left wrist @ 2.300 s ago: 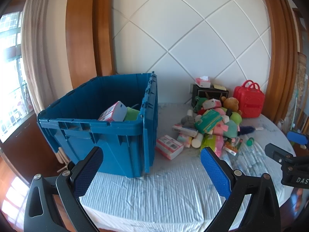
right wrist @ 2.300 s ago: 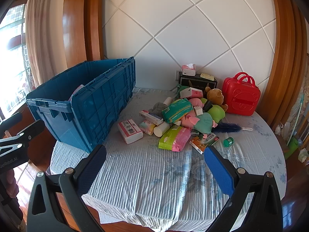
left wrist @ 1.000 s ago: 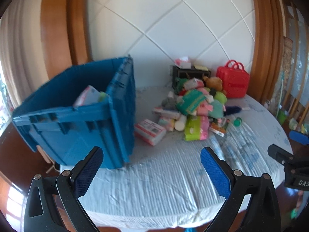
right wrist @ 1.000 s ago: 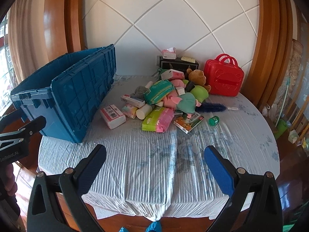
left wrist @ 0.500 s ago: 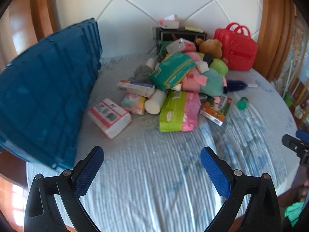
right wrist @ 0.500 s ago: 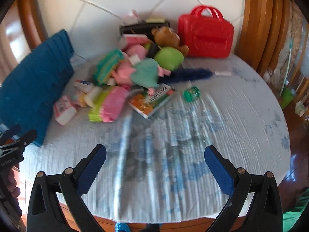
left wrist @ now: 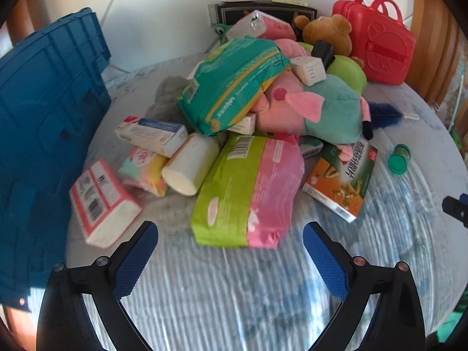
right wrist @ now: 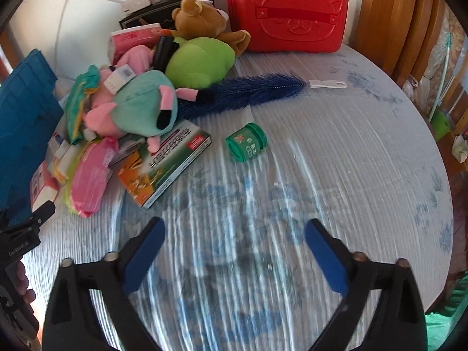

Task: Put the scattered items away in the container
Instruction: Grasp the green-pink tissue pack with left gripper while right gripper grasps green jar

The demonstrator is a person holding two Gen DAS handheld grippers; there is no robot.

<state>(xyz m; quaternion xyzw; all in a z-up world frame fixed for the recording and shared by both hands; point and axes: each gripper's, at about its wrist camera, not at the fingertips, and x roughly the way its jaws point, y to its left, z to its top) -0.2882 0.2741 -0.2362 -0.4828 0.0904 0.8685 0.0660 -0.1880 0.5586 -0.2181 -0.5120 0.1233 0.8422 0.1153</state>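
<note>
Just ahead of the left tongs [left wrist: 229,259], which gape empty, lies a green-and-pink packet [left wrist: 248,193] at the near edge of the pile; a second ago the pile sat well away, so both hands have swooped down to begin picking. Ahead of the right tongs [right wrist: 234,251], whose jaws have just been narrowing on nothing, sits a green jar [right wrist: 246,142]. Left of both stands the blue container [left wrist: 44,134]. A striped cloth covers the round desk [right wrist: 351,175] against a white tiled wall.
</note>
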